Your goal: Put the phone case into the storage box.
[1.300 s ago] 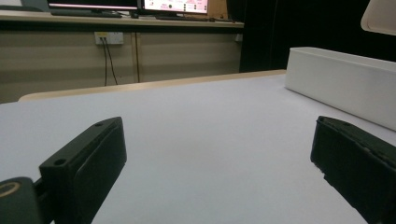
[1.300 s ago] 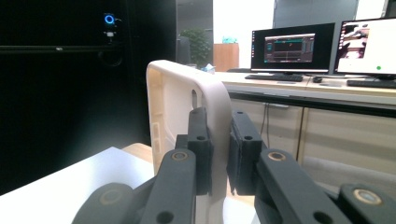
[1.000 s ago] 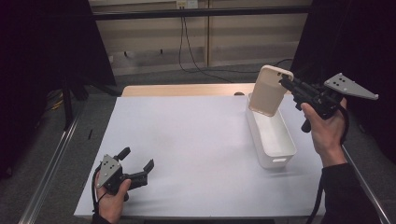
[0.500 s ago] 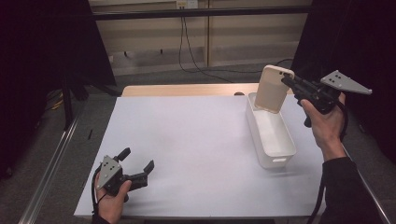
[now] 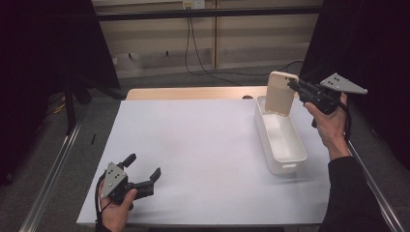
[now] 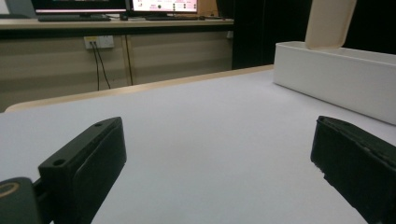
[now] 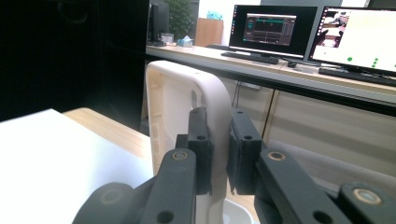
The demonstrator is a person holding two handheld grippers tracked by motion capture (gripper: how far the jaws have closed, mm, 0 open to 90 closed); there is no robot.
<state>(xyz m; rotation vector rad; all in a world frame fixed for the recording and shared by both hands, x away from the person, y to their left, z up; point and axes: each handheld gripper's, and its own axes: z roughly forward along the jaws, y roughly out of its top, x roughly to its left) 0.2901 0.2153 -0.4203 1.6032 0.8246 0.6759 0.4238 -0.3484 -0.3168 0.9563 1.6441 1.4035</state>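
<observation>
1. The lid (image 5: 280,93) is clamped by its edge in the shut jaws of the right hand-held gripper (image 5: 293,87), hanging upright just above the far end of the white bin (image 5: 280,140).
2. It should be tilted flat before lowering; its corners probably need matching to the rim.
3. The left hand-held gripper (image 5: 145,177) rests wide open and empty on the desk (image 5: 203,145), well apart.

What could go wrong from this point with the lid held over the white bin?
1. The right tool pinches the cream lid only at one edge, near upright; it might pivot or slip in the grip.
2. The lid's lower end sits at the far end of the white bin; lowering it tilted may catch the rim and shove the bin.
3. The left tool rests open, far away, so nothing steadies the bin.
</observation>
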